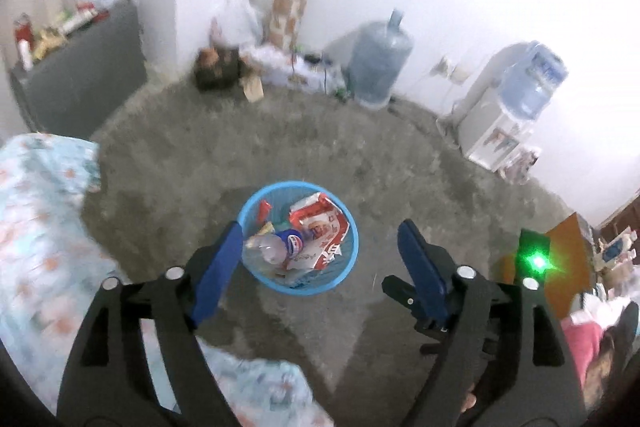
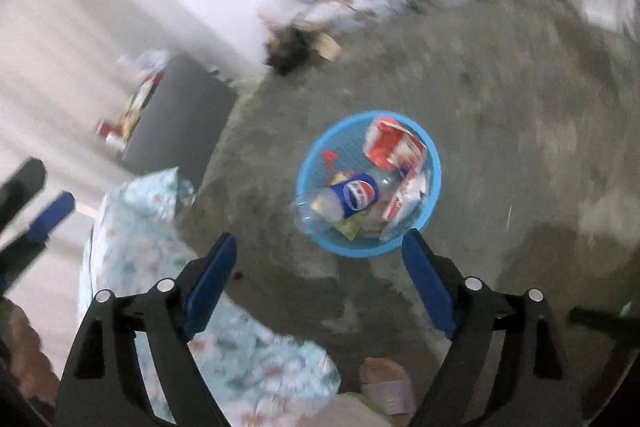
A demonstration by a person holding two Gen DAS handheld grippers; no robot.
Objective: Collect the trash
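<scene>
Above blue basket (image 1: 347, 227), both tongs (image 1: 320, 259) (image 2: 316, 267) stood wide, empty; plastic bottle (image 2: 340, 197) probably light, slippery; grip at waist.

Both wrist cameras look steeply down along their own blue fingers at the grey floor (image 1: 400, 163) from well above, left view facing the far wall, right view rolled and blurred, sharing the blue basket (image 1: 348, 255) (image 2: 434, 163).
</scene>
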